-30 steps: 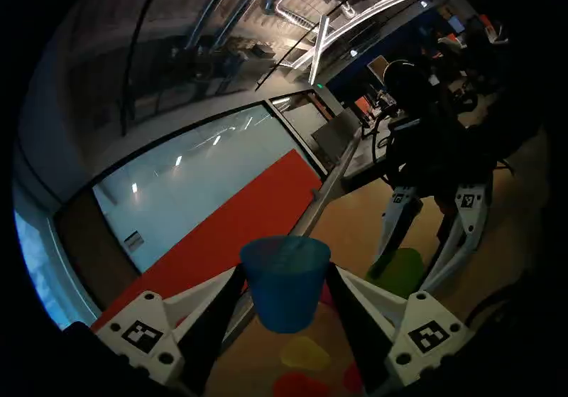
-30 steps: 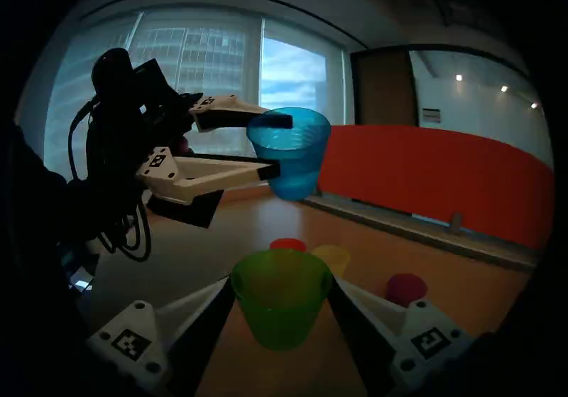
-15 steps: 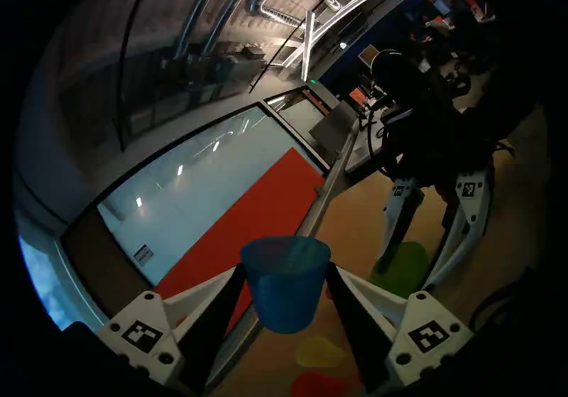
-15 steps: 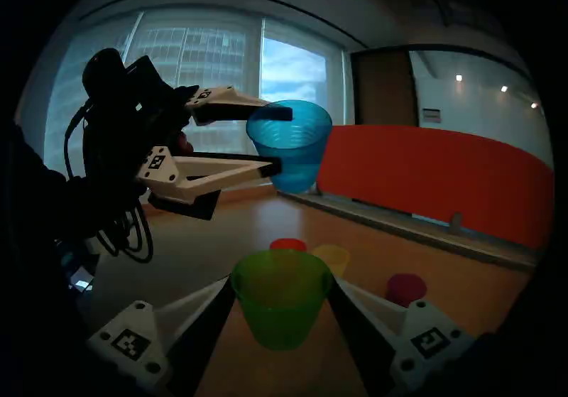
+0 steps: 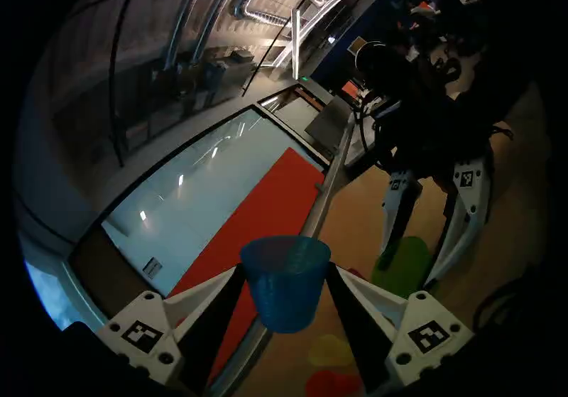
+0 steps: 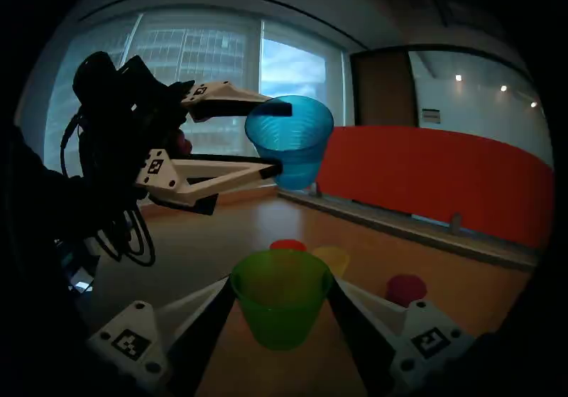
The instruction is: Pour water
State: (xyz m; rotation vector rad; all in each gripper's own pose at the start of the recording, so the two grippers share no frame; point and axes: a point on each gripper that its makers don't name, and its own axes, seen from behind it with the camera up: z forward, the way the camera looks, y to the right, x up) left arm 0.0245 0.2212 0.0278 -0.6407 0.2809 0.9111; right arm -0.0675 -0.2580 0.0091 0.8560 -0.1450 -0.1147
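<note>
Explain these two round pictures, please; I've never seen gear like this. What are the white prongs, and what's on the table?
No robot here: these are two hand-held, two-finger grippers, each carrying a fisheye camera that looks along its white fingers. In the left gripper view, the left gripper clamps a blue cup, raised in the air. In the right gripper view, the right gripper clamps an upright green cup. Farther off, upper left in that view, you see the other gripper with the blue cup, tilted so its mouth tips toward the camera. On the wooden table stand a red cup, a yellow cup and a dark pink cup. I see no water flowing.
</note>
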